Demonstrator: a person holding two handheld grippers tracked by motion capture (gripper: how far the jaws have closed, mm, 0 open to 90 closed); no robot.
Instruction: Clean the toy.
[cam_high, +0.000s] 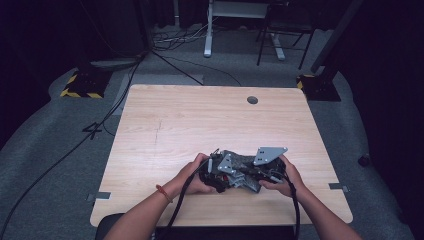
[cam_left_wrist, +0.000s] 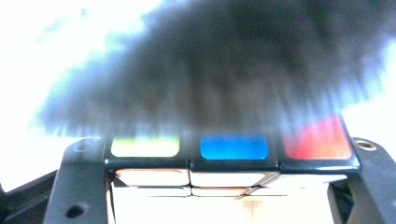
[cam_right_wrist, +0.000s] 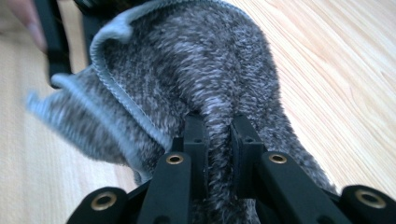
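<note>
L gripper (cam_high: 212, 175) clamped on puzzle cube (cam_left_wrist: 231, 161), cube wedged btwn jaws, grey cloth (cam_right_wrist: 205, 79) draped over its far side, blurred, prob touching. R gripper (cam_right_wrist: 217, 135) pinching fold of same cloth. Both low over table (cam_high: 200, 115) near edge.

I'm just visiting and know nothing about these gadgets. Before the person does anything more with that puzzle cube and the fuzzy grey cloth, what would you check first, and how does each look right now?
1. Left gripper clamped on the puzzle cube: ok, the cube sits squeezed between its jaws.
2. Right gripper pinching the grey cloth: ok, a fold is caught between the jaws.
3. Cloth lying over the cube: ok, it covers the far side in the left gripper view.
4. Cloth free of snags: cannot tell.
5. Work well onto the table: ok, though near the front edge.
</note>
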